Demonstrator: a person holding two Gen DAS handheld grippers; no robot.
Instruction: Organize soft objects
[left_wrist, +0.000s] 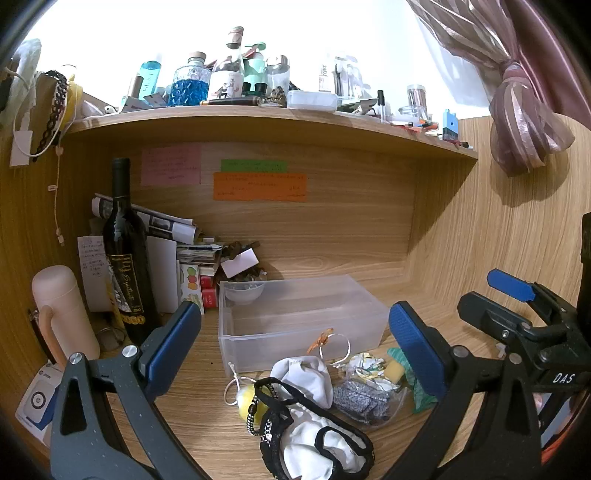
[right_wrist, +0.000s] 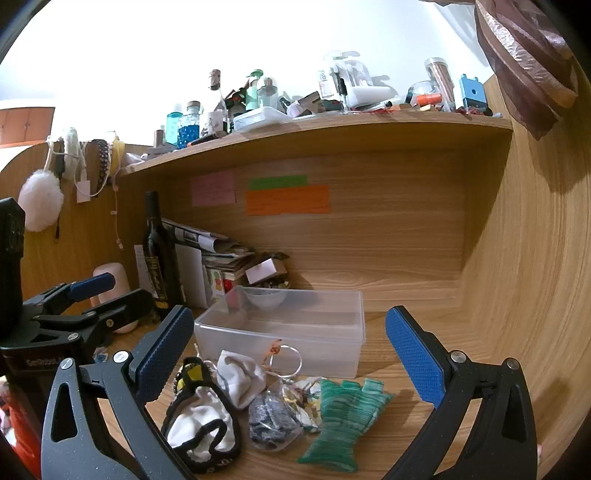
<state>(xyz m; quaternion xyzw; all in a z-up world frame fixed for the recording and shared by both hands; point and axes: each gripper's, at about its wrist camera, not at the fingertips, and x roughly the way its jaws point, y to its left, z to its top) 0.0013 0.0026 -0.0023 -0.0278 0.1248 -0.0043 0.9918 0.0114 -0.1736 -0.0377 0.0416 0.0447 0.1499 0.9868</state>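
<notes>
A pile of soft things lies on the desk in front of a clear plastic bin (left_wrist: 303, 317) (right_wrist: 284, 328): white cloth with black trim (left_wrist: 314, 439) (right_wrist: 199, 428), a white sock (left_wrist: 310, 376) (right_wrist: 240, 376), a grey fabric piece in a clear bag (left_wrist: 362, 400) (right_wrist: 273, 421), a green knitted glove (right_wrist: 340, 421) (left_wrist: 413, 387) and a yellow sponge (left_wrist: 393, 369). My left gripper (left_wrist: 295, 350) is open above the pile, holding nothing. My right gripper (right_wrist: 288, 354) is open above the pile, holding nothing. The right gripper also shows in the left wrist view (left_wrist: 517, 302).
A dark wine bottle (left_wrist: 123, 258), a pink flask (left_wrist: 62, 314), papers and boxes (left_wrist: 192, 258) stand at the left back. A small bowl (left_wrist: 243, 291) sits behind the bin. A cluttered shelf (left_wrist: 258, 114) hangs overhead. A wooden wall (right_wrist: 535, 258) closes the right.
</notes>
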